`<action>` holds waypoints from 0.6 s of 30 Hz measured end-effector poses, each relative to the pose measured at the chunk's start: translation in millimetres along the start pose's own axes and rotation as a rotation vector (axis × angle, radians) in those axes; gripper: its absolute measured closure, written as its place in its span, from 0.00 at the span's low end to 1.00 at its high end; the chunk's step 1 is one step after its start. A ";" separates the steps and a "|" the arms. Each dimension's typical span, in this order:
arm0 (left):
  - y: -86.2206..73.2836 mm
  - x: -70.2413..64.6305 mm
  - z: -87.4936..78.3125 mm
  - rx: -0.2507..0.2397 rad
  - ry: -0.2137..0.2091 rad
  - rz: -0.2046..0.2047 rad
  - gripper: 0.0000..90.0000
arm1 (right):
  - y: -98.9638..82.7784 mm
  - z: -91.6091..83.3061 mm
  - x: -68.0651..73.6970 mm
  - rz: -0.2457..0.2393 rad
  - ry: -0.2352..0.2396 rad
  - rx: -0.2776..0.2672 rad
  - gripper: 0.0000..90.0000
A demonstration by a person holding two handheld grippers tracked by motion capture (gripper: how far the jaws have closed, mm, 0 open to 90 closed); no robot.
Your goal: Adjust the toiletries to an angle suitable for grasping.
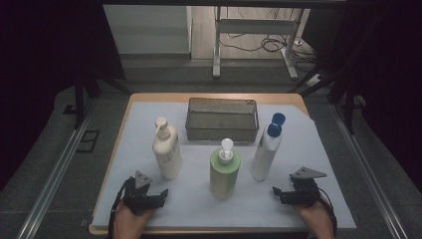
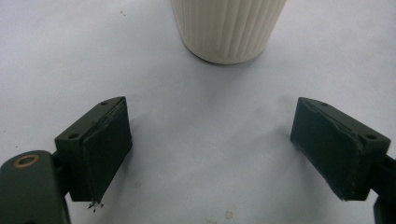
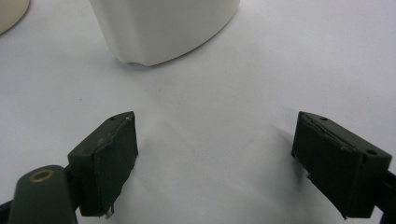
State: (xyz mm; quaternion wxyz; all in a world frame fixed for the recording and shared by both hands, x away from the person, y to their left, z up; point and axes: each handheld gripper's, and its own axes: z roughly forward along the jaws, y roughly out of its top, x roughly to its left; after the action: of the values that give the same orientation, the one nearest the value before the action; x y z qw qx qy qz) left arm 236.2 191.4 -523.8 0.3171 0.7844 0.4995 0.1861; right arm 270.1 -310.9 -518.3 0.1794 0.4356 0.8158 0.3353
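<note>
High view — left gripper (image 1: 152, 195) and right gripper (image 1: 287, 194) wide, empty; bottle labels unreadable.

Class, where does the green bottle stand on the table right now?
In the high view the green bottle stands upright at the table's centre front, between the cream pump bottle and the blue-capped bottle, before the basket.

Basket (image 1: 222, 119): rear centre of table (image 1: 308, 199).
Three bottles: in row before basket.
Pump bottle (image 1: 166, 149): left.
Middle bottle (image 1: 225, 172): nearest.
Capped bottle (image 1: 266, 149): right.
</note>
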 end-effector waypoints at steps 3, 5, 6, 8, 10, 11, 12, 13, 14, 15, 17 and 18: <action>0.0 0.1 0.1 -0.001 -0.001 0.000 0.14 | -0.2 0.1 -0.5 0.000 0.002 -0.003 0.15; 0.0 0.1 0.1 -0.001 -0.001 -0.001 0.14 | -0.4 0.2 -0.3 0.000 0.003 -0.004 0.15; -0.1 0.1 0.1 -0.001 -0.001 -0.001 0.14 | -0.4 0.1 -0.4 0.001 0.003 -0.003 0.15; -0.2 0.1 0.1 -0.001 -0.002 -0.001 0.14 | -0.5 0.3 -0.6 -0.001 0.003 -0.006 0.15; -0.1 0.3 0.1 -0.001 -0.001 0.001 0.14 | -0.5 0.3 -0.6 -0.001 0.003 -0.005 0.15; -0.1 0.3 0.1 -0.001 -0.001 0.001 0.14 | -0.5 0.3 -0.6 -0.001 0.003 -0.005 0.15; -0.1 0.4 0.1 -0.001 -0.002 0.001 0.14 | -0.5 0.3 -0.7 -0.001 0.004 -0.006 0.15; -0.1 0.5 0.1 0.000 -0.002 0.001 0.14 | -0.4 0.1 -0.4 0.001 0.004 -0.004 0.15; -0.1 0.7 0.1 0.000 -0.003 0.001 0.14 | -0.3 0.2 -0.5 0.001 0.004 -0.003 0.15; -0.1 0.8 0.1 -0.001 -0.003 0.000 0.14 | -0.2 0.2 -0.7 0.000 0.004 -0.003 0.15; -0.1 0.9 0.1 0.000 -0.004 0.000 0.14 | -0.1 0.2 -0.7 -0.001 0.004 -0.002 0.15; -0.1 0.9 0.1 0.000 -0.004 0.000 0.14 | 0.0 0.2 -0.8 0.000 0.005 -0.002 0.15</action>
State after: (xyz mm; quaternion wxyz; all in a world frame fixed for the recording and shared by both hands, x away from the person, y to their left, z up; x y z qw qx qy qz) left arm 236.6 192.2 -524.0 0.3182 0.7847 0.4989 0.1845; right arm 270.6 -311.4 -518.4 0.1777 0.4345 0.8160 0.3372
